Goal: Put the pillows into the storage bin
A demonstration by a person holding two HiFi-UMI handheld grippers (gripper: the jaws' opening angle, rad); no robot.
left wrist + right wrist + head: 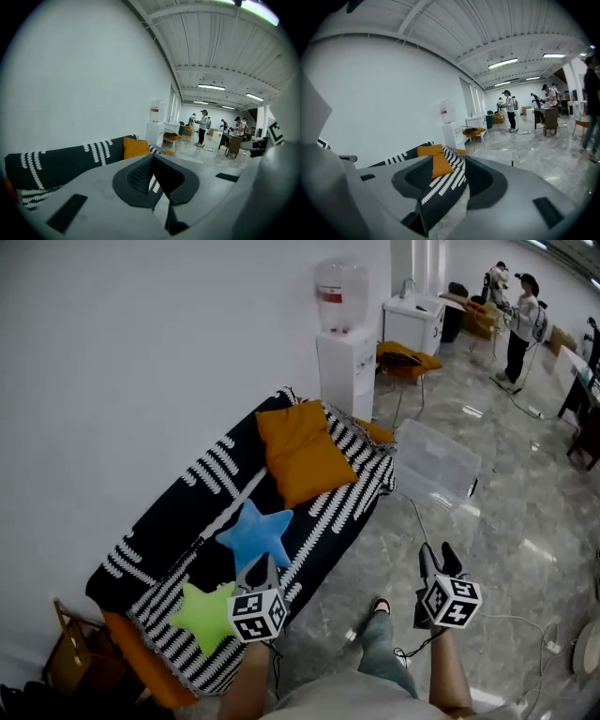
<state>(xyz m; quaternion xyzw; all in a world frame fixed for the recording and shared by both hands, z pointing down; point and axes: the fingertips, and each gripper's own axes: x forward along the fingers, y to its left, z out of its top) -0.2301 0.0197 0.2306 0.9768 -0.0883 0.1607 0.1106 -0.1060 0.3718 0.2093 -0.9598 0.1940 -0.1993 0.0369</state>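
**Pillows for binning: none yet taken up, approach stage**

Sofa [178, 512]: black cover with white stripes, set along the wall at the left of the scene. Three pillows were recorded on its seat.

- Orange pillow [300, 454]: square, laid at the far end of the seat, nearest the bin.
- Blue star pillow [253, 532]: laid at mid-seat.
- Green star pillow [204, 615]: laid at the near end, just beside the left gripper's marker cube.

Storage bin [441, 451]: clear plastic, stood on the floor off the far right end of the sofa. No pillow was seen in it.

Left gripper [260, 563]: held over the near front edge of the seat, between the two star pillows. Its jaw tips were drawn together and nothing was clasped.

Right gripper [439, 554]: held over the bare floor, well apart from the sofa. Its jaws were spread wide, with only the distant sofa seen between them.

Step in hand, as judged: the first pick was not yet begun, and all the task remained to be done.

Next move, as judged: the left jaws would need to be parted and lowered onto a star pillow. A point or an edge of the soft fabric would need to be pinched. The pillow would then need to be carried to the far right and released over the bin.
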